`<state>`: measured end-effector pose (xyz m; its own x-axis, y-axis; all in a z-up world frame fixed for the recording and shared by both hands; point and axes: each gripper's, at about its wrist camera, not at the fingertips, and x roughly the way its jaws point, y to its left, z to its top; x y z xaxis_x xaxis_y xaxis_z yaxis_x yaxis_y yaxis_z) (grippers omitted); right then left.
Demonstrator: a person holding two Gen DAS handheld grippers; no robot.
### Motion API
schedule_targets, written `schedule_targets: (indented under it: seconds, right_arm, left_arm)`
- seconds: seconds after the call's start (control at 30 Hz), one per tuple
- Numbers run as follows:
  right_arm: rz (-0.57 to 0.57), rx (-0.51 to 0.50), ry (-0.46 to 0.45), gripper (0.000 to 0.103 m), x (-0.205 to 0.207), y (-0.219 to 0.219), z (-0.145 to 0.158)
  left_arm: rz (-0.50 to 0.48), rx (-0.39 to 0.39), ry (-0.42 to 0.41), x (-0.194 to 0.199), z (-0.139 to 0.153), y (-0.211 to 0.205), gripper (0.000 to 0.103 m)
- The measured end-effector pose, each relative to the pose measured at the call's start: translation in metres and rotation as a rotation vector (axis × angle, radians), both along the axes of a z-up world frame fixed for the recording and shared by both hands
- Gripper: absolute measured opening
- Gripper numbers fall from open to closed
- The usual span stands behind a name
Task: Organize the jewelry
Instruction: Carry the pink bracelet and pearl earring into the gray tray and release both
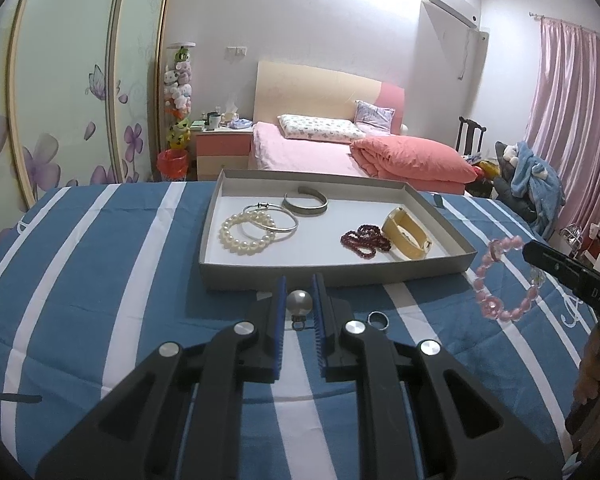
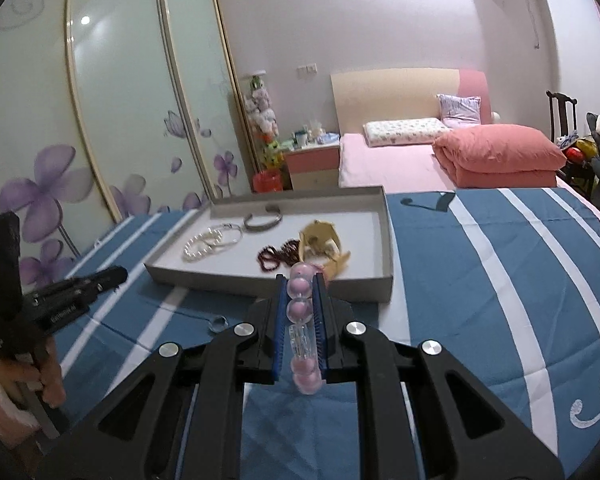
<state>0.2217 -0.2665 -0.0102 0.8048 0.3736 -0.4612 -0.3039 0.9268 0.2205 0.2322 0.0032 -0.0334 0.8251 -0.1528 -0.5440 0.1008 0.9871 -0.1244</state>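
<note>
Left wrist view: left gripper (image 1: pixel 300 300) clenched on a grey ball pendant (image 1: pixel 299 303), low over the striped blue cloth (image 1: pixel 100 280).
Right wrist view: right gripper (image 2: pixel 300 312) grasping the pink bead bracelet (image 2: pixel 300 312), lifted off the cloth, just in front of the tray.
Tray (image 1: pixel 332 276): grey, shallow, lying on the cloth.
Inside tray: pearl bracelet (image 1: pixel 246 236), thin silver bangle (image 1: pixel 274 220), silver cuff (image 1: pixel 305 201), dark red beads (image 1: pixel 362 240), yellow bangle (image 1: pixel 406 238).
Loose on cloth: small ring (image 1: pixel 378 319), just right of the left gripper.

One tray (image 1: pixel 332 276) holds five bracelets. Near it lie one ring (image 1: pixel 378 319) and one ball pendant (image 1: pixel 299 304). One pink bead bracelet (image 1: pixel 500 280) hangs right.
</note>
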Motion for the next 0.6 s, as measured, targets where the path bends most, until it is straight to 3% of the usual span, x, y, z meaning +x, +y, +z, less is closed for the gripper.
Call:
schedule_targets:
  seconds: [0.6]
  right_arm:
    - [0.018, 0.016, -0.07, 0.014, -0.003, 0.014, 0.017]
  left_arm:
    - [-0.006, 0.003, -0.039, -0.005, 0.011, -0.002, 0.014]
